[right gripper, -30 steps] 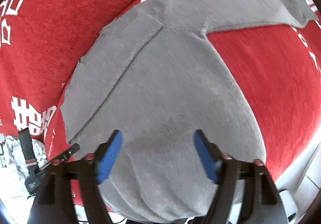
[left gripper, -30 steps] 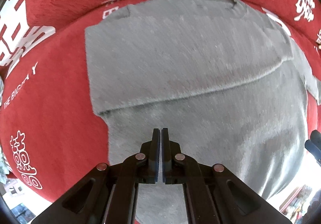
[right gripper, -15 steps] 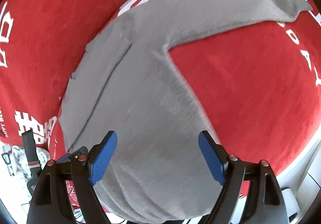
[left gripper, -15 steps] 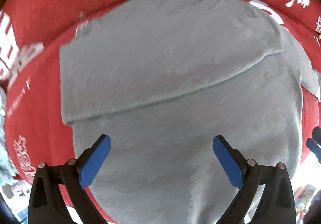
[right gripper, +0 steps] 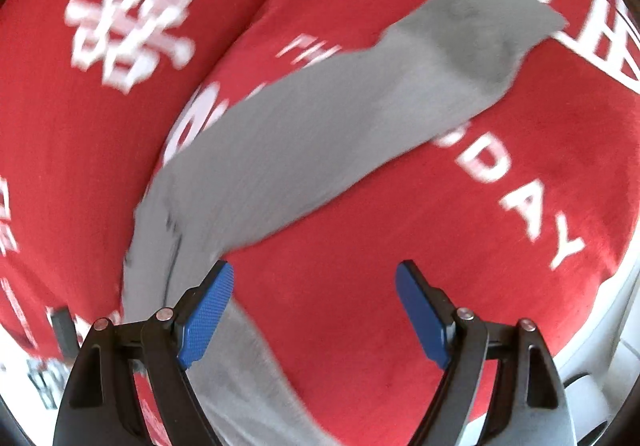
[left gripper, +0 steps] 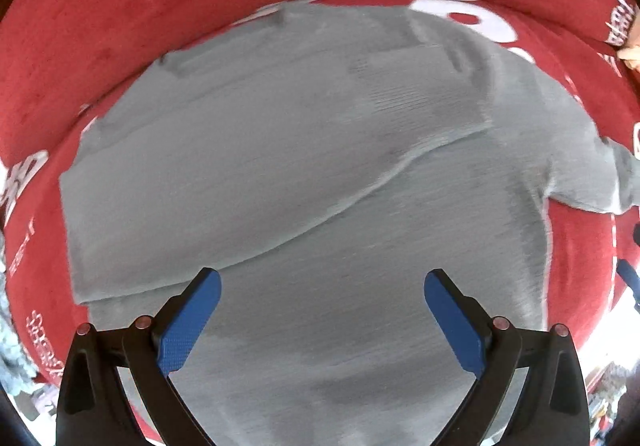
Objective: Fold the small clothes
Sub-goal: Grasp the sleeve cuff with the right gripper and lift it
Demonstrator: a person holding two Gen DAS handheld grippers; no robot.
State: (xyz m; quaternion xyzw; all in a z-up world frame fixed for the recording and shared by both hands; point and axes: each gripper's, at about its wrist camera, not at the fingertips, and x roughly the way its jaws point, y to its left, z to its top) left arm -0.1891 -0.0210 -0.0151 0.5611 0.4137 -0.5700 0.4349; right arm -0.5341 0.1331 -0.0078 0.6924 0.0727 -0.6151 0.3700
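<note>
A small grey long-sleeved sweater lies flat on a red cloth with white lettering. Its left sleeve is folded across the chest, its fold edge running diagonally over the body. My left gripper is open and empty, hovering over the sweater's lower body. In the right wrist view the other sleeve stretches out up and to the right, its cuff near the top right. My right gripper is open and empty above the red cloth, just right of the sweater's side edge and below that sleeve.
The red cloth covers a cushioned surface with a raised back cushion behind. Its front edge drops off at the lower right of the right wrist view, with pale floor beyond. Clutter shows at the left view's lower left.
My left gripper opened from shut and let the folded sleeve lie on the sweater. My right gripper stayed open and swung right, off the body toward the outstretched sleeve.
</note>
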